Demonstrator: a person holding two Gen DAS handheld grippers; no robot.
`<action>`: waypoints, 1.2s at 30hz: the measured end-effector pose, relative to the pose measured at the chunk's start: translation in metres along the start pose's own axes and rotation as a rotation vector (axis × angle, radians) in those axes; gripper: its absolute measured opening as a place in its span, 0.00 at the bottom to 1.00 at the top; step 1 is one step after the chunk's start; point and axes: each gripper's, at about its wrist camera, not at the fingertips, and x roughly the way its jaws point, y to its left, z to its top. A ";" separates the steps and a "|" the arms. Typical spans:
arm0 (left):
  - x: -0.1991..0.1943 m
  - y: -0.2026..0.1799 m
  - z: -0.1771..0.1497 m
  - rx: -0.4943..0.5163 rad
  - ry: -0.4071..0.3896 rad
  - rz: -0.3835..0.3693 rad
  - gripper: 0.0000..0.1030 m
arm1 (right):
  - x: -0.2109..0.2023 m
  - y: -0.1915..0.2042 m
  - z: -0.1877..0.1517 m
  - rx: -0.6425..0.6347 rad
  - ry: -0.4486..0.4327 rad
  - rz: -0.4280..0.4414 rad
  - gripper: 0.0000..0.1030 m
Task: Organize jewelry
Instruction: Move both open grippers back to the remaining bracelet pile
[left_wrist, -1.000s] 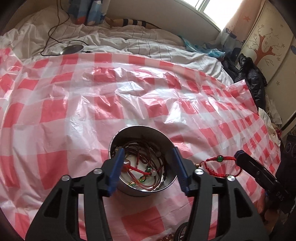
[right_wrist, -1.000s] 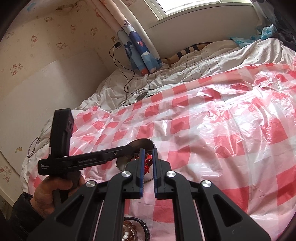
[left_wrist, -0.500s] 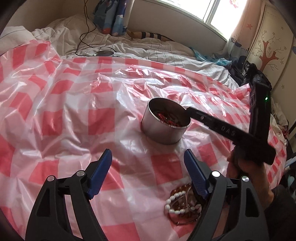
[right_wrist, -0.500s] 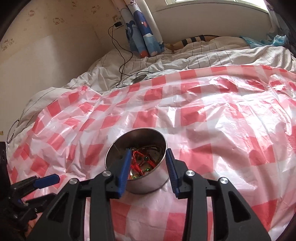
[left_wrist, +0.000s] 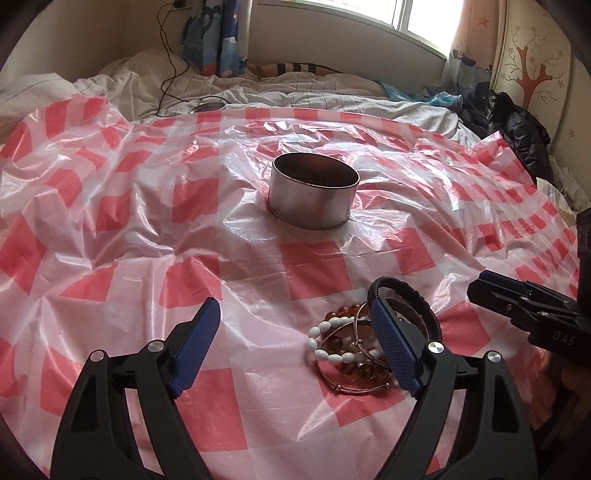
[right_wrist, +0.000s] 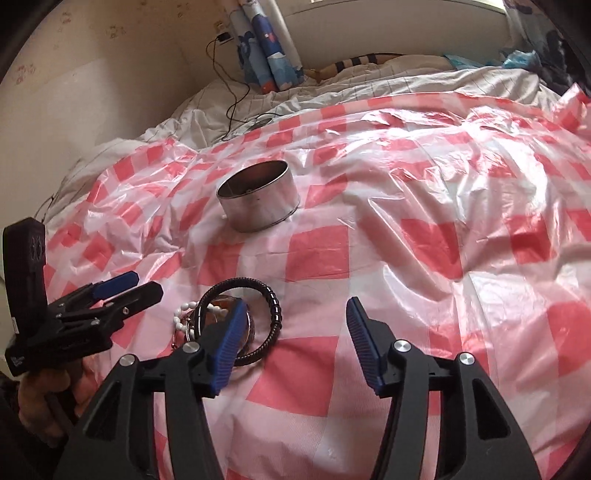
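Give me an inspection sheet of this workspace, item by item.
Surface: red-and-white checked plastic sheet, wrinkled, spread over a bed.
Job's things: round metal tin standing upright, contents barely visible; bracelet pile apart from it: white bead bracelet, amber beads, thin metal bangle, black bracelet.
Clutter: nothing seen on the sheet.
Grippers: left gripper and right gripper both opening, nothing between the jaws.
Cables: black cable running from the wall to a round device on the bedding.
Surroundings: curtain, window, dark clothing at the bedside.
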 end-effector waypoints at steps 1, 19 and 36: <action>0.000 -0.004 0.001 0.007 -0.005 0.004 0.78 | 0.001 0.000 -0.002 0.011 -0.011 -0.012 0.55; 0.002 -0.045 0.006 0.064 -0.029 -0.029 0.83 | 0.025 -0.003 -0.010 -0.007 -0.001 -0.120 0.64; -0.002 0.013 0.011 -0.080 -0.030 -0.118 0.84 | 0.026 0.005 -0.003 -0.057 0.022 -0.125 0.66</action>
